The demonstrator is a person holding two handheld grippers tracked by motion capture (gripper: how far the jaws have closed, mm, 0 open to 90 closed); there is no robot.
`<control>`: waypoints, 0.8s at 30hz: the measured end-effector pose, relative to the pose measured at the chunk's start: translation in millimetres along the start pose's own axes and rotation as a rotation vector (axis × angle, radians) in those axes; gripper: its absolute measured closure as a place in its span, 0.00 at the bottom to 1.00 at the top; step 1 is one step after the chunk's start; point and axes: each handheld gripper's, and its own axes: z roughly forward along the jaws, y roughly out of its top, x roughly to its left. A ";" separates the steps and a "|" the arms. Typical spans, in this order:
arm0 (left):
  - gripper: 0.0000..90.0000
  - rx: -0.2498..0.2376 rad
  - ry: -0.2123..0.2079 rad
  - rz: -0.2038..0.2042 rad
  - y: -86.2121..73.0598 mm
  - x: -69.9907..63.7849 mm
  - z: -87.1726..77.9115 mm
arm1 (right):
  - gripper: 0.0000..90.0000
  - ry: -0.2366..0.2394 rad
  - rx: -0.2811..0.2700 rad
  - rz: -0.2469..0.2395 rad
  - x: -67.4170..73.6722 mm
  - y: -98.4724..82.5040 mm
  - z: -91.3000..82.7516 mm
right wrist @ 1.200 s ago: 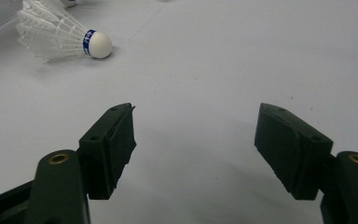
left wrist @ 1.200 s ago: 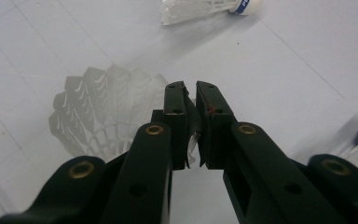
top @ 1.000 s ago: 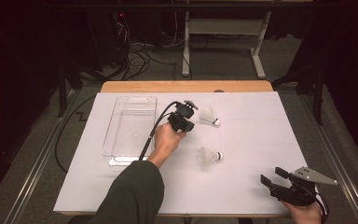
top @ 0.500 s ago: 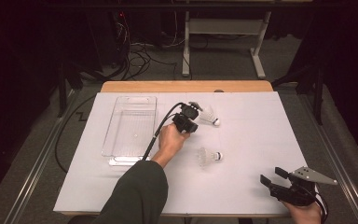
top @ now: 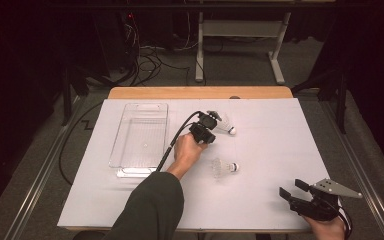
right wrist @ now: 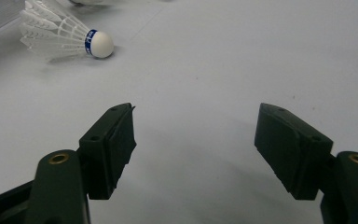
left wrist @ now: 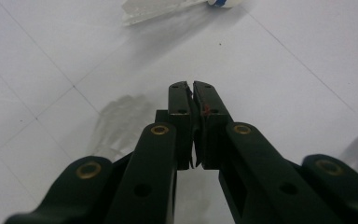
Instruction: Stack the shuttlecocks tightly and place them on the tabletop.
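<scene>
Where feathery, white ribbed shuttlecock [right wrist: 65,39]

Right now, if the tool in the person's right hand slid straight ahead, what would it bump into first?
Probably nothing soon. The right tool is open over bare white table. The nearer shuttlecock lies off to the left of that line in the right gripper view, so the tool would likely pass beside it, though depth is hard to judge.

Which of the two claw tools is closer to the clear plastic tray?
Left. The left gripper is just right of the clear tray, over the far shuttlecock. The right gripper sits at the table's near right corner, well away from it.
</scene>
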 end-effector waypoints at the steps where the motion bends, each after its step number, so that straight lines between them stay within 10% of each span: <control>1: 0.96 -0.001 0.002 0.002 0.0 -0.6 1.2 | 0.32 0.000 0.000 0.000 0.0 0.0 0.0; 24: 0.77 -0.049 -0.039 -0.020 3.4 -1.1 1.5 | 0.32 0.002 0.002 -0.001 0.2 0.0 0.6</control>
